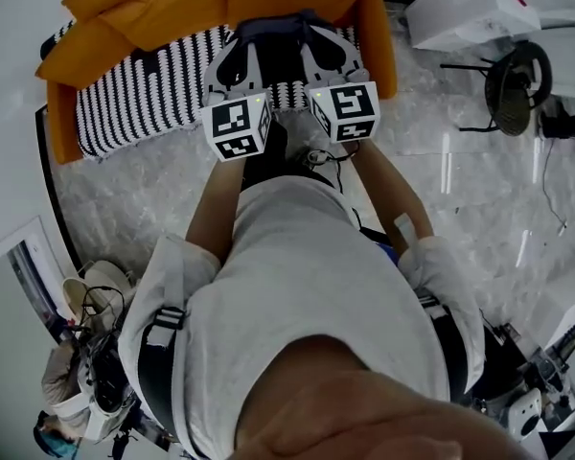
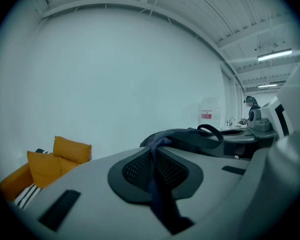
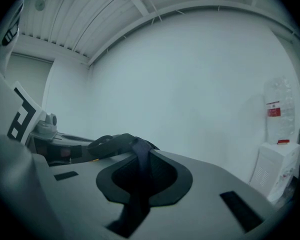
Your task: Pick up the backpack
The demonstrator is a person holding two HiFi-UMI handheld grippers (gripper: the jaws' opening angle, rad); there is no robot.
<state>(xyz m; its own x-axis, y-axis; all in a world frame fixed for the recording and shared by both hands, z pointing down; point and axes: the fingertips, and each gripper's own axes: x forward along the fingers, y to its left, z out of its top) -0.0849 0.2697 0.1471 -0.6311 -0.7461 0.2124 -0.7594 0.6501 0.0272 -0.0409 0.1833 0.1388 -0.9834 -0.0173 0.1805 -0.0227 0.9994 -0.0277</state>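
Left gripper point(image 2: 155, 156) and right gripper point(image 3: 140, 164): held up side by side, pointed near level. Each pair of jaws is clamped on dark strap fabric of the backpack point(image 1: 278, 51), which is hung between them, seen over the orange sofa point(image 1: 86, 41) and its striped throw point(image 1: 134, 89). Open marble floor point(image 1: 460, 190) lies right; a dark chair point(image 1: 513, 84) stands far right.

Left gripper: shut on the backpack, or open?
Shut: in its own view, the left gripper has its jaws pinching a dark fold of the backpack.
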